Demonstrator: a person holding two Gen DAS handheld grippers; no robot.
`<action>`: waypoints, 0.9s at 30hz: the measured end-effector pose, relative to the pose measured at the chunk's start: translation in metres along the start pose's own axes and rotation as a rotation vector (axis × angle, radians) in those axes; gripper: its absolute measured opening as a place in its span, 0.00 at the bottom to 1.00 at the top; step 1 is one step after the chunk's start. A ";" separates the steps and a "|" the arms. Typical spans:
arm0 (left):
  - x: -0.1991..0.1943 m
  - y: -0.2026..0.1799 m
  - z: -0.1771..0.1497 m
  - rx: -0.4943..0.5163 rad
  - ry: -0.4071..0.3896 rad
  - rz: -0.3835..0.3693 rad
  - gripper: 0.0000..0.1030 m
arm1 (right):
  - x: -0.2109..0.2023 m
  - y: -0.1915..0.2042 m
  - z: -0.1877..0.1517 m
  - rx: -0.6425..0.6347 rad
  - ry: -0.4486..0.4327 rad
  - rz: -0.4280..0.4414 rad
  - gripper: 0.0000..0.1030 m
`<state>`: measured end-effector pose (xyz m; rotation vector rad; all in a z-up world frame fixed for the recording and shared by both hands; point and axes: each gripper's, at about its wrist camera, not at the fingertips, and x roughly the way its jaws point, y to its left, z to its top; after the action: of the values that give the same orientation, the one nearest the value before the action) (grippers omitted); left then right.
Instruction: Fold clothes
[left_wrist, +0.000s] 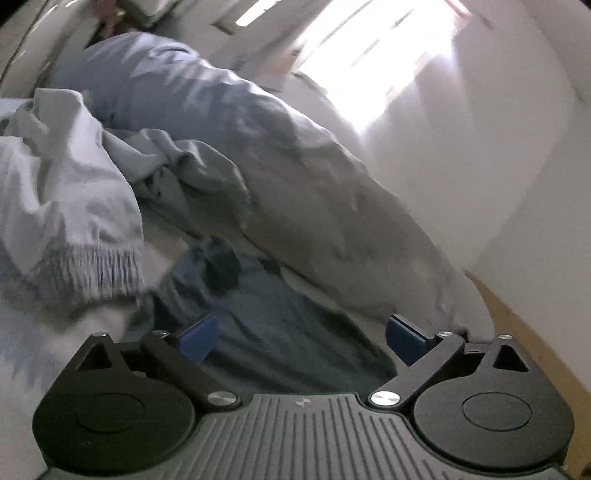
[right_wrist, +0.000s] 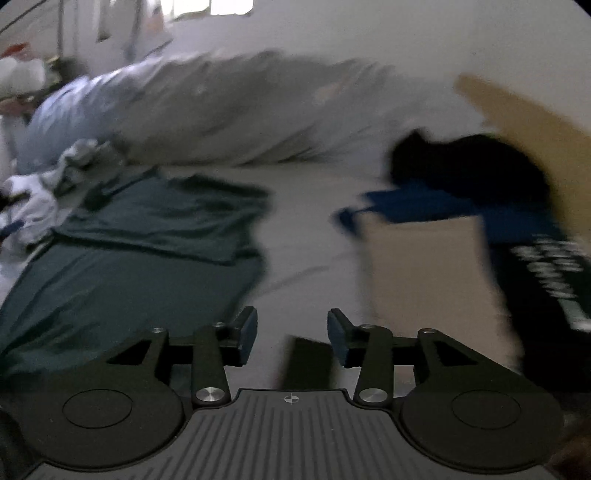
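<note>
A dark teal garment (right_wrist: 140, 251) lies spread on the bed, partly folded over itself, left of my right gripper (right_wrist: 291, 334), which is open and empty above the pale sheet. In the left wrist view the same dark garment (left_wrist: 280, 332) lies just beyond my left gripper (left_wrist: 301, 338), whose blue pads stand wide apart with nothing between them. A pale grey garment with a ribbed cuff (left_wrist: 74, 229) is crumpled at the left. A stack of black and blue clothes (right_wrist: 480, 192) sits at the right, blurred.
A long rumpled grey-blue duvet (left_wrist: 266, 155) runs along the wall behind the clothes. A wooden bed frame (left_wrist: 535, 350) edges the bed at the right. A beige box-like shape (right_wrist: 432, 266) stands under the black and blue stack. A bright window (left_wrist: 376, 59) is behind.
</note>
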<state>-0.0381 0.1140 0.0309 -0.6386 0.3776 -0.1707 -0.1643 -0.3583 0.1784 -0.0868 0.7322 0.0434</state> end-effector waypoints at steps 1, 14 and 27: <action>-0.008 0.000 -0.012 -0.003 0.012 -0.005 1.00 | -0.026 -0.007 -0.003 0.001 -0.021 -0.040 0.46; -0.083 -0.017 -0.058 0.068 0.151 0.106 1.00 | -0.107 0.057 -0.062 -0.024 -0.250 0.277 0.80; -0.169 -0.013 -0.071 0.195 0.079 0.306 1.00 | 0.070 0.214 -0.152 -0.259 -0.222 0.172 0.77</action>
<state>-0.2214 0.1103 0.0358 -0.3762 0.5225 0.0595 -0.2286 -0.1586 0.0059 -0.2622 0.5073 0.3082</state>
